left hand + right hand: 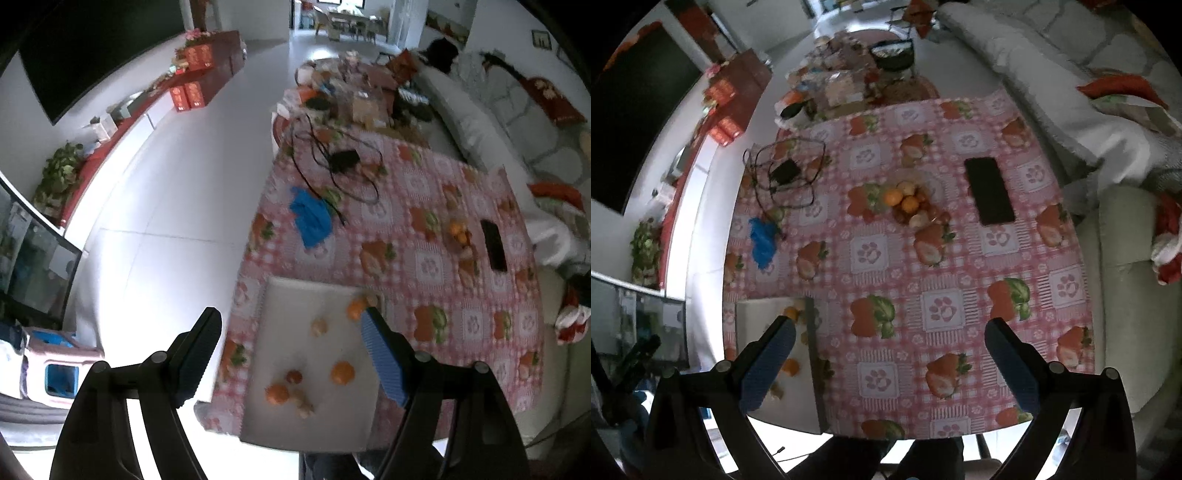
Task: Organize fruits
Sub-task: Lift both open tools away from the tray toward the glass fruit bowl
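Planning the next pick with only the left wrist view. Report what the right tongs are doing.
Observer: The right tongs are open and empty, above the tablecloth, just right of the white tray.
Operator: Describe the fruit pile by the phone; it's a blur here.
Observer: The fruit pile shows at least two oranges plus pale and reddish fruits, picture-left of the phone.
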{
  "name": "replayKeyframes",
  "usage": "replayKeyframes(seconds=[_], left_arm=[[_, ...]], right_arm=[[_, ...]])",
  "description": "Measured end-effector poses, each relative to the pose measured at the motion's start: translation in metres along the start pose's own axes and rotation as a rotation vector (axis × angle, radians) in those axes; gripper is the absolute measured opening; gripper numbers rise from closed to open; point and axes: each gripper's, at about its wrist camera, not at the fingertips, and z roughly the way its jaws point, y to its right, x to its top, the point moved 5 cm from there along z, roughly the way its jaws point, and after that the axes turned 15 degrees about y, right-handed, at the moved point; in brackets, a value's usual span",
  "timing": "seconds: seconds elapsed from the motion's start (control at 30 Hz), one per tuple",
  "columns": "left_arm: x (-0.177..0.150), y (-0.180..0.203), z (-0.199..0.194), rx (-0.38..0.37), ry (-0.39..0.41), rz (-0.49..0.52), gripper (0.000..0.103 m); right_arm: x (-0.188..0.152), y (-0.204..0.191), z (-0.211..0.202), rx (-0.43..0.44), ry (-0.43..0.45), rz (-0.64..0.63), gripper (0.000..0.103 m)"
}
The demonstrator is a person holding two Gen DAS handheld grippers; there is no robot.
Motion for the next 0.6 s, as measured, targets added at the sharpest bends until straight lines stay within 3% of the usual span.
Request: replayKeyframes(seconds=[0.33, 0.6], left_arm=[[-0.055, 0.073, -0.004, 0.063, -0.147, 0.044, 0.081], [-0.049, 0.111, -0.032, 0.102, -0.106, 0.06, 0.081]], right_arm=[[-0.045, -0.006, 0.017, 0.101, -0.119, -0.131, 0.103], [-0.051, 0.041, 0.006, 0.094, -0.129, -0.133, 0.103]])
